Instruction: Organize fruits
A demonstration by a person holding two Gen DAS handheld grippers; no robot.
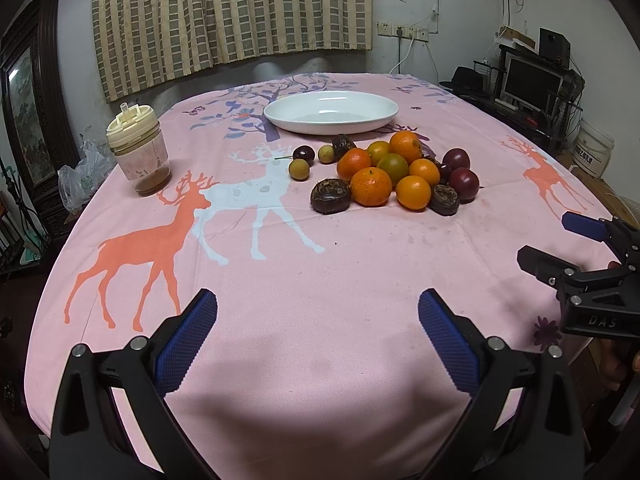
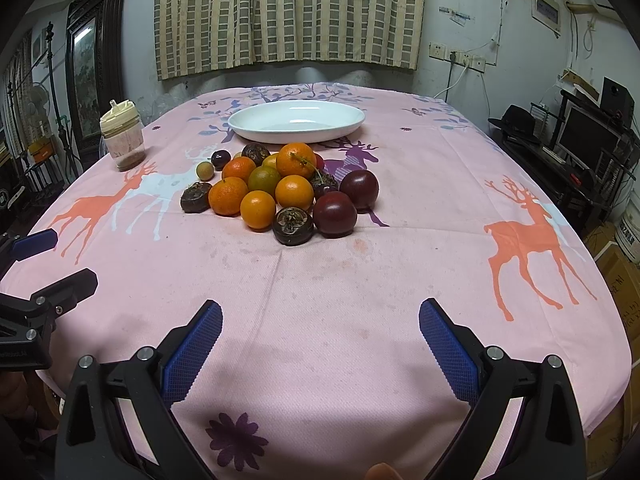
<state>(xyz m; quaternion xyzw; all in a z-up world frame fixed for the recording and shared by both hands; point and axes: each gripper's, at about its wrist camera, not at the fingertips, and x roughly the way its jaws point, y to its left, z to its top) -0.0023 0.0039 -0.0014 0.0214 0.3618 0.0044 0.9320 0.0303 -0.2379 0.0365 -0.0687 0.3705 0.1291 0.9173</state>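
Left tongs point(image 1: 318, 334) agape | right tongs point(image 2: 320, 344) agape | fruit pile point(image 2: 280, 192) mixed orange, dark

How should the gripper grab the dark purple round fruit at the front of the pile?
Grip the dark purple fruit across its widest middle, jaws on its left and right flanks. Its right side is clear, but a brown fruit touches its left. So the open right gripper would probably do best coming from the front, a bit from above, slipping one finger carefully between them.
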